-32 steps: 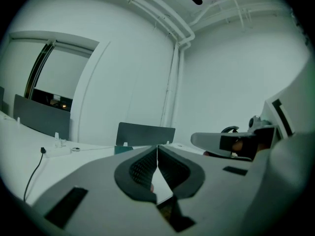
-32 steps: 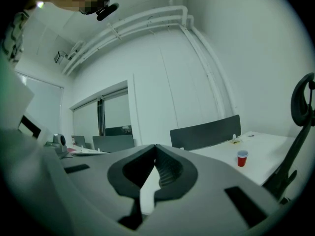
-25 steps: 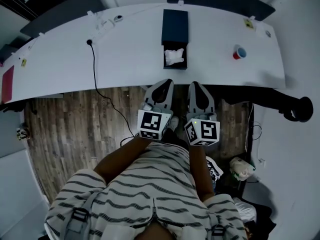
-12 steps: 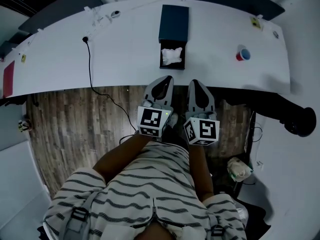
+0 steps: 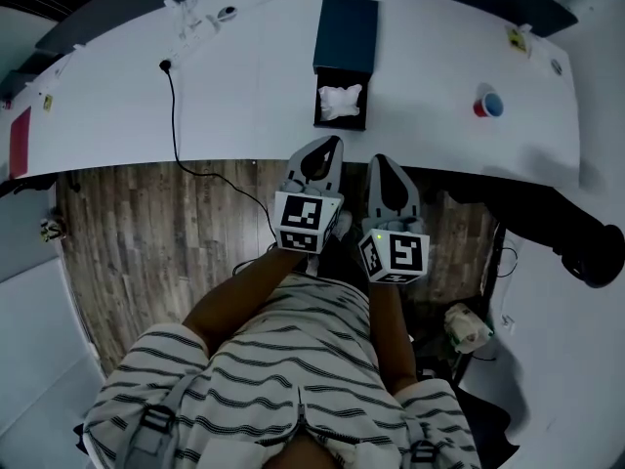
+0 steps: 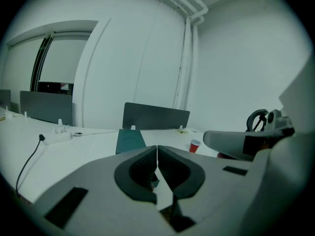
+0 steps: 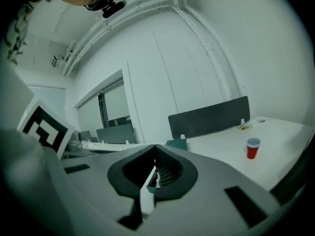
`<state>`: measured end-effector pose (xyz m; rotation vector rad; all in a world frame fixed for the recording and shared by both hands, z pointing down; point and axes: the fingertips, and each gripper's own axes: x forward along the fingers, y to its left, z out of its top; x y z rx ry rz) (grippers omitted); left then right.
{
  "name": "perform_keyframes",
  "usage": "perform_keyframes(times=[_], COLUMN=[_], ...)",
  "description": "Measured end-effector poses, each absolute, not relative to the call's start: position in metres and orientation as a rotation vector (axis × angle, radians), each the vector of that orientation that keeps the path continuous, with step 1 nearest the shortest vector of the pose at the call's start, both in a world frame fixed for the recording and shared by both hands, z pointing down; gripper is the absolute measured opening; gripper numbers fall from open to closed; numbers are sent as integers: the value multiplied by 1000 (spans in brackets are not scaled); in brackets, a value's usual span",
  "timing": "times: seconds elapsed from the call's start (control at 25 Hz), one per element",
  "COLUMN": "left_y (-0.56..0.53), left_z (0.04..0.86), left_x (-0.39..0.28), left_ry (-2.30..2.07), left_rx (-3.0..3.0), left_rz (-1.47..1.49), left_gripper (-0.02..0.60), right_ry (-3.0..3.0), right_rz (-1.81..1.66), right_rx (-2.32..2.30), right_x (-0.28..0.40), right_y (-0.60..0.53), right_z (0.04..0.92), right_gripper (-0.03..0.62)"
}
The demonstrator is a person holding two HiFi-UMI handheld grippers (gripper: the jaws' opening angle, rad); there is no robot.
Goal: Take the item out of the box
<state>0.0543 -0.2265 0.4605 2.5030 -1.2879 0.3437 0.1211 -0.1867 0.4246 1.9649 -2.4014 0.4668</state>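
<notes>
A small dark box (image 5: pixel 341 104) stands open near the white table's (image 5: pixel 244 96) front edge, with a crumpled white item (image 5: pixel 341 101) inside. Its dark blue lid (image 5: pixel 347 35) lies just behind it. Both grippers hover over the floor in front of the table, short of the box. My left gripper (image 5: pixel 331 144) is shut and empty, its tip just below the box. To its right, my right gripper (image 5: pixel 378 162) is shut and empty as well. In the left gripper view the lid (image 6: pixel 130 140) shows beyond the closed left gripper (image 6: pixel 157 147). The right gripper view shows the right gripper (image 7: pixel 155 146) with its jaws together.
A red cup (image 5: pixel 488 105) stands on the table's right part. A black cable (image 5: pixel 177 115) runs from a power strip (image 5: pixel 200 22) over the front edge to the wood floor. A red flat object (image 5: pixel 20 140) lies far left. A black chair (image 5: pixel 586 252) is at right.
The view has drifted so the table and box sit slightly lower and nearer. Both grippers have edged forward toward the table edge, the left a bit more. Both stay shut.
</notes>
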Motion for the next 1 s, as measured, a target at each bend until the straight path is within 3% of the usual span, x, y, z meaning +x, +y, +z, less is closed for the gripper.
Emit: perform_keyframes(times=[1.0], left_y=[-290], left_z=[540], left_x=[74], left_ry=[-1302], left_rx=[2345], left_rz=[579], left_gripper=[26], right_ry=[-2346], right_rz=[512], right_rx=[1871], right_x=[127], right_y=[-200], right_z=[469], right_gripper=[18])
